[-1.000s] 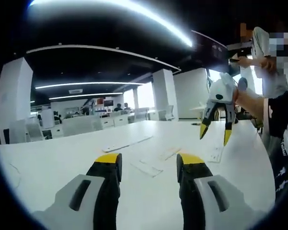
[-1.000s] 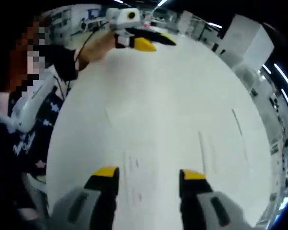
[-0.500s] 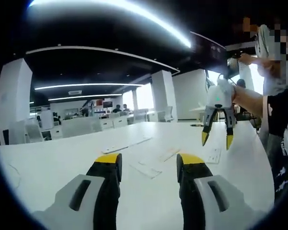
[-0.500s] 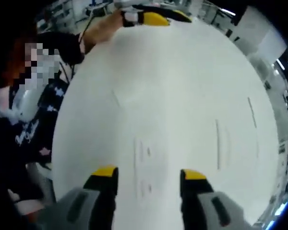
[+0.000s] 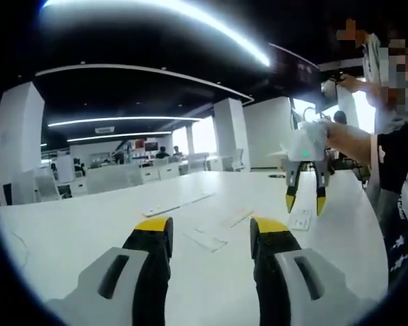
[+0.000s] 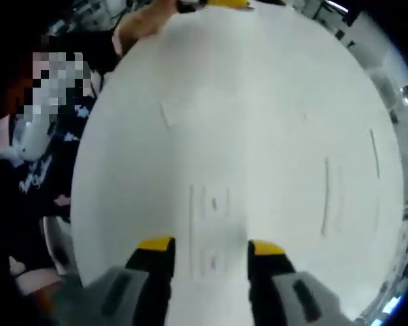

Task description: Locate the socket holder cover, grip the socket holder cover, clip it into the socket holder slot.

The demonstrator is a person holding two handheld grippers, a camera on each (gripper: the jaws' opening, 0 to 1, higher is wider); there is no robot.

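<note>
The right gripper point(image 6: 209, 246), fingers spread and empty, is straddling the flat white socket holder cover point(image 6: 211, 227) on the white worktop point(image 6: 272, 122); closing off-centre risks slipping.

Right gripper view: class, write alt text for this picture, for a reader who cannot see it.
The right tool, its yellow-tipped jaws open, points down at a flat white rectangular socket part lying on a broad white table. Thin white strips lie further right, and the other yellow-tipped tool shows at the top edge beside a person's forearm.
</note>
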